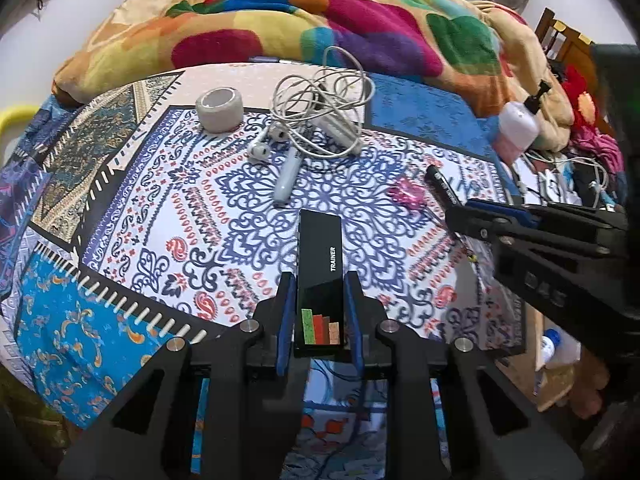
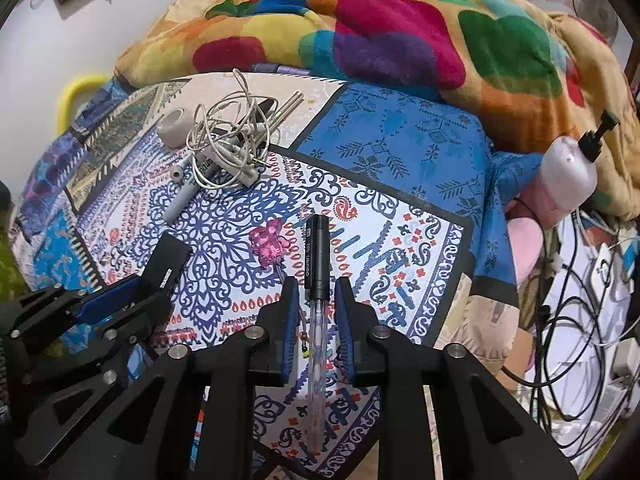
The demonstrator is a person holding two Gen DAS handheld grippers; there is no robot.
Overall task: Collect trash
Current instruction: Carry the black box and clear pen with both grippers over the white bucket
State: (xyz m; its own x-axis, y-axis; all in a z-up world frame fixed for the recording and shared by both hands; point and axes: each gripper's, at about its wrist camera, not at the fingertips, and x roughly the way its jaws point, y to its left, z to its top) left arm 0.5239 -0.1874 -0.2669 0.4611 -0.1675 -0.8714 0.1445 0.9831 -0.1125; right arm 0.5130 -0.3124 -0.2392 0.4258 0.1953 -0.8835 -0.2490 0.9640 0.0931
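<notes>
A: What are you holding?

B: My left gripper (image 1: 320, 312) has a black box (image 1: 320, 276) marked TRAINER between its blue pads, which sit against the box's long sides. My right gripper (image 2: 317, 320) straddles a pen (image 2: 316, 276) with a black cap and clear barrel; the jaws are narrow, but I cannot tell whether they pinch it.

A: Where do those lie?

B: On a patterned bedsheet (image 1: 224, 208). A pink ornament (image 2: 270, 245) lies just left of the pen.

A: What else is around?

B: Farther back, tangled white earphones (image 1: 316, 108), a tape roll (image 1: 219, 108) and a grey marker (image 1: 288, 178). A colourful blanket (image 1: 340, 28) lies behind, and a pump bottle (image 2: 566, 176) at the right
</notes>
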